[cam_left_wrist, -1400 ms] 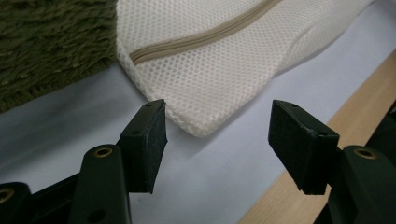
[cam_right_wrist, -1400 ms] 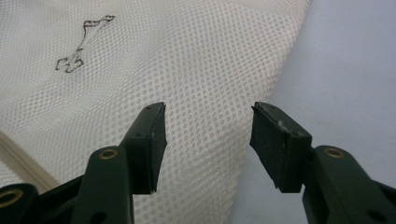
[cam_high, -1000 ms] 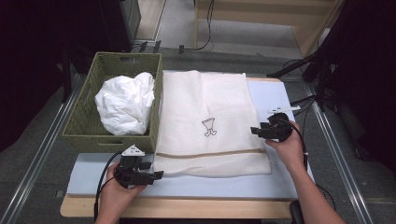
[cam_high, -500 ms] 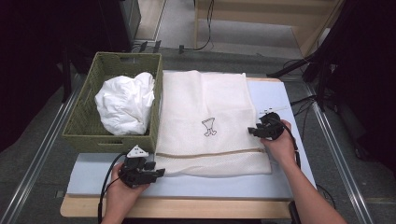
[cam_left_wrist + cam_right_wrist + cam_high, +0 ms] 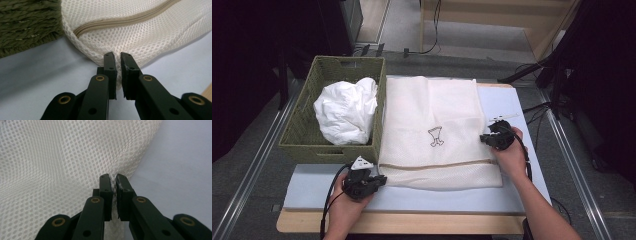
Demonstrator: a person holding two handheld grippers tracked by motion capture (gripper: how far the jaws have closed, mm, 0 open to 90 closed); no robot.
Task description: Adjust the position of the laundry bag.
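A cream mesh laundry bag [image 5: 432,110] with a beige zipper [image 5: 437,165] and a small dark logo lies flat on the pale blue mat [image 5: 312,185]. My left gripper [image 5: 382,180] is at the bag's near left corner. Its jaws have just been closing and now pinch the mesh edge [image 5: 140,32] just below the zipper's end, as the left gripper [image 5: 118,56] view shows. My right gripper [image 5: 484,138] sits at the bag's right edge. Its jaws have also just been closing, and the right gripper [image 5: 112,178] is shut on a fold of mesh [image 5: 62,165].
A green woven basket [image 5: 302,135] holding a crumpled white cloth [image 5: 347,110] stands against the bag's left side, close to my left gripper; its wall [image 5: 25,25] is just beyond the corner. Bare mat lies right of the bag. Cables trail on the floor beyond the table.
Both grippers' jaws have closed from wide open onto the bag's mesh, left at the near corner, right at the right edge. The hands and the bag have stayed in place.
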